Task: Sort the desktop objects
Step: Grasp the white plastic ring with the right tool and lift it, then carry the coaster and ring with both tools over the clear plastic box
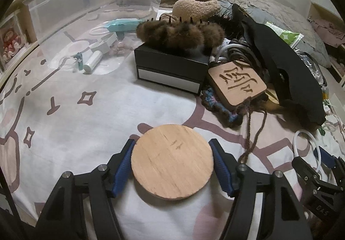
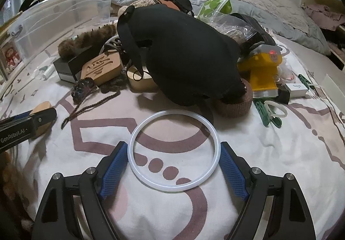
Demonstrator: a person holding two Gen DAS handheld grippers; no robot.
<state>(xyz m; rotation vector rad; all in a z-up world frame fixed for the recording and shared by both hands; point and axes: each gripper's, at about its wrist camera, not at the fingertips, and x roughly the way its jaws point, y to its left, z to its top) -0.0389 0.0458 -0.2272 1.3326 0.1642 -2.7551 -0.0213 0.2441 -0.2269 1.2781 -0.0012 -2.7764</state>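
Left wrist view: the left hand-held gripper [image 1: 172, 166] points down at a bed covered in a white sheet [image 1: 86, 121] with mauve patterns.
Left grip: its 2 blue pads [image 1: 121, 169] sit against opposite edges of a round wooden disc [image 1: 172, 162], jaws about half spread, apparently clamping it.
Disc position: lying flat or nearly flat on the sheet, centred between the fingers; round, so no long axis.
Right wrist view: the right hand-held gripper [image 2: 173, 166] also tilts down toward the sheet.
Right grip: jaws wide; a white silicone ring [image 2: 173, 150] lies flat between the pads [image 2: 113, 172], which sit just beside its rim; I cannot tell if they touch, and nothing looks gripped.
Key relation: each item sits straight ahead of its own gripper, so closing inward looks like the right hand's next need.
Clutter beyond: a black box [image 1: 170, 67], a furry brown hair clip [image 1: 181, 33], a carved wooden square [image 1: 237, 82] and a black fabric bundle [image 2: 183, 52].
Likely destination: a clear plastic bin [image 1: 86, 13] at the far left, judging by the task.
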